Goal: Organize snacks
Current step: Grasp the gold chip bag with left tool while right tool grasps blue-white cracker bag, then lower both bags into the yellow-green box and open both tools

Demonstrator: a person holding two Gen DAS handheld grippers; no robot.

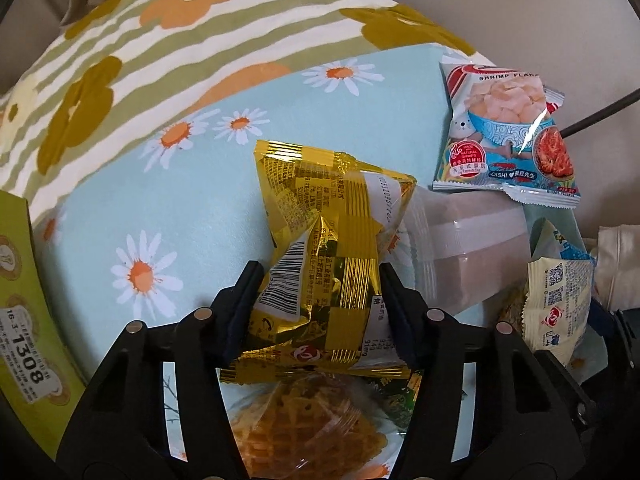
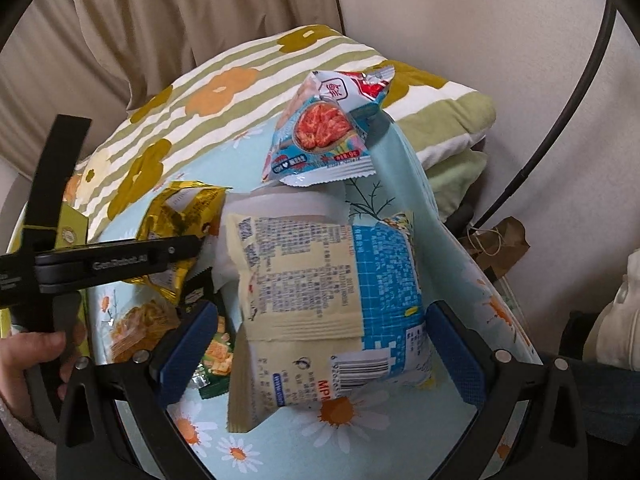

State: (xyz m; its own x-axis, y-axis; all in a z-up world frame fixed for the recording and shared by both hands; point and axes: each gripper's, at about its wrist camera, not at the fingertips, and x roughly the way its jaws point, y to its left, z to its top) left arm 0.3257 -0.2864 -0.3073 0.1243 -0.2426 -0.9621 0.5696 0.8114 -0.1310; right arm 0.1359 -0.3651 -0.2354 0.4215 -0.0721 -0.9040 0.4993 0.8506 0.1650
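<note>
My left gripper (image 1: 318,276) is shut on a gold foil snack bag (image 1: 320,248), crumpling it between the pads above the daisy bedsheet (image 1: 140,208). The same gold bag (image 2: 176,216) and the left gripper's body (image 2: 116,262) show at the left of the right wrist view. My right gripper (image 2: 320,344) is open, its blue pads on either side of a cream-and-blue snack bag (image 2: 328,304) that lies flat on the sheet; the pads do not press it. A shrimp-flavour bag (image 1: 508,132) rests on the rim of a clear plastic container (image 1: 460,248); it also shows in the right wrist view (image 2: 324,132).
A striped flower pillow (image 1: 180,40) lies behind. A green box (image 1: 24,300) stands at the left. Waffle-snack packets (image 1: 308,424) lie under the left gripper, and small green packets (image 2: 216,356) lie beside the right one. A black cable (image 2: 560,112) and a paper bag (image 2: 496,240) are to the right.
</note>
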